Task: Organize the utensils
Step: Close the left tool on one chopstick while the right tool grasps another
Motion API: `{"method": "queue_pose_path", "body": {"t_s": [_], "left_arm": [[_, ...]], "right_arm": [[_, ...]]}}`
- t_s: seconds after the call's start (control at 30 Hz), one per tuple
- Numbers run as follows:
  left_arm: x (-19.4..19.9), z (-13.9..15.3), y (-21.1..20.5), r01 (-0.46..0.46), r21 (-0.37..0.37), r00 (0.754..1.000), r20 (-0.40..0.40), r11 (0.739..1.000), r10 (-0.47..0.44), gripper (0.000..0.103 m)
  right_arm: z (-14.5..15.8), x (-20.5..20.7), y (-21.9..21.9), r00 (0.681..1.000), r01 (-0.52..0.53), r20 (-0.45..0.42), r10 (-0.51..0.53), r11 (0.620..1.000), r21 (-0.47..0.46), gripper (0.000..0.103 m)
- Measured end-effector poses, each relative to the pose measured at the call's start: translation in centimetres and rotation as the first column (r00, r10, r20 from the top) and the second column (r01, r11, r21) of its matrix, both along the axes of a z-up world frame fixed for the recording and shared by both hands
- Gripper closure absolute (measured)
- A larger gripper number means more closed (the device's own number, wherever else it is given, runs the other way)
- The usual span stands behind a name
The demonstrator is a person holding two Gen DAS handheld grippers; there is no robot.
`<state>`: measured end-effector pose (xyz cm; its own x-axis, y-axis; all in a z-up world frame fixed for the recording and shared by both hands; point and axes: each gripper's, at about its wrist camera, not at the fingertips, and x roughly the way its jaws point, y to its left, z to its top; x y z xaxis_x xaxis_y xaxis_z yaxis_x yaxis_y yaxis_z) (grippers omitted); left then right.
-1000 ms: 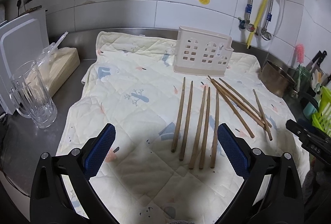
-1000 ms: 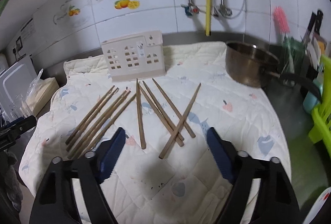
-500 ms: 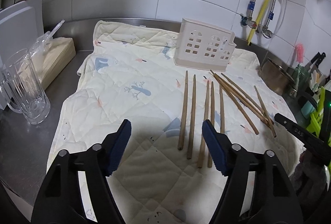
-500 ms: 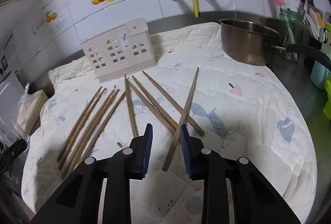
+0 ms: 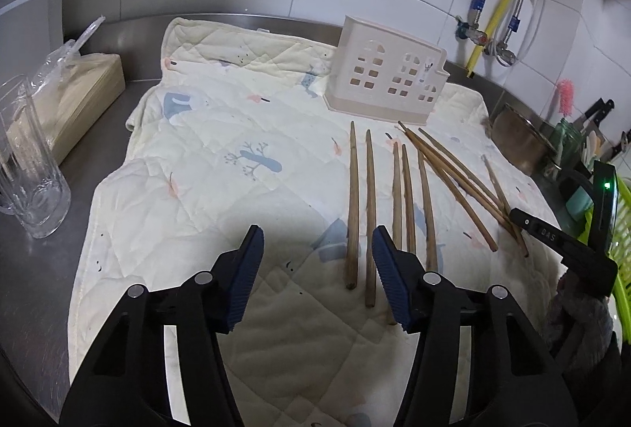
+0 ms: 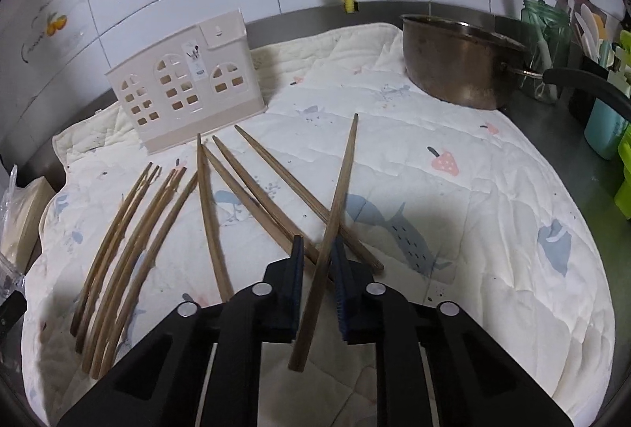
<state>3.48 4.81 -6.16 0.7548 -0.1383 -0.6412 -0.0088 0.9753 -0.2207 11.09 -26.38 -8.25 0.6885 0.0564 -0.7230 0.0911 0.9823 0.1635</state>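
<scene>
Both grippers have come lower and nearer to the wooden chopsticks since a second ago, and both have narrowed their jaws; the right gripper (image 6: 317,257), with black arms and blue ribbed pads, was wide before and is now closing around one long brown wooden chopstick (image 6: 339,198), the one lying crosswise over the others; this stick runs between the two pads, which seem not yet pressed on it, so I judge that the grasp is not finished; the left gripper (image 5: 315,265) is also closing, but nothing is between its pads, only the quilt; the two leftmost chopsticks (image 5: 361,210) lie just beside its right pad, apart from it.

For the task this means that the first pick is beginning on the right side, while no stick is yet in the cream plastic holder with window-shaped holes (image 6: 185,92); this holder stands upright at the far side of the pale quilted cloth with small prints (image 6: 453,214), and nothing shows above its rim.

The chopsticks are thin, straight, brown and a little darker at some ends; in the left wrist view one group lies almost parallel, and another group (image 5: 453,182) fans out to the right, partly crossing; a steel pot (image 6: 457,60) stands at the cloth's far right corner.
</scene>
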Motion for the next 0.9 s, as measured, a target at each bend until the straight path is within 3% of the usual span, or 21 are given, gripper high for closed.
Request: {"method": "queue_pose_path", "body": {"t_s": [0.23, 0.8, 0.9], "left_arm": [[0.62, -0.64, -0.09, 0.014, -0.013, 1.000, -0.020, 1.000, -0.015, 0.055], [0.81, -0.55, -0.89, 0.030, -0.017, 0.999, -0.034, 0.999, -0.031, 0.055], [1.03, -0.67, -0.93, 0.038, -0.023, 0.998, -0.040, 0.999, -0.039, 0.055]], "right_arm": [[-0.50, 0.38, -0.26, 1.000, 0.007, -0.015, -0.007, 1.000, 0.005, 0.094], [-0.90, 0.58, -0.42, 1.000, 0.000, -0.028, 0.001, 1.000, 0.018, 0.093], [-0.84, 0.52, -0.60, 1.000, -0.001, -0.023, 0.002, 1.000, 0.028, 0.096]]}}
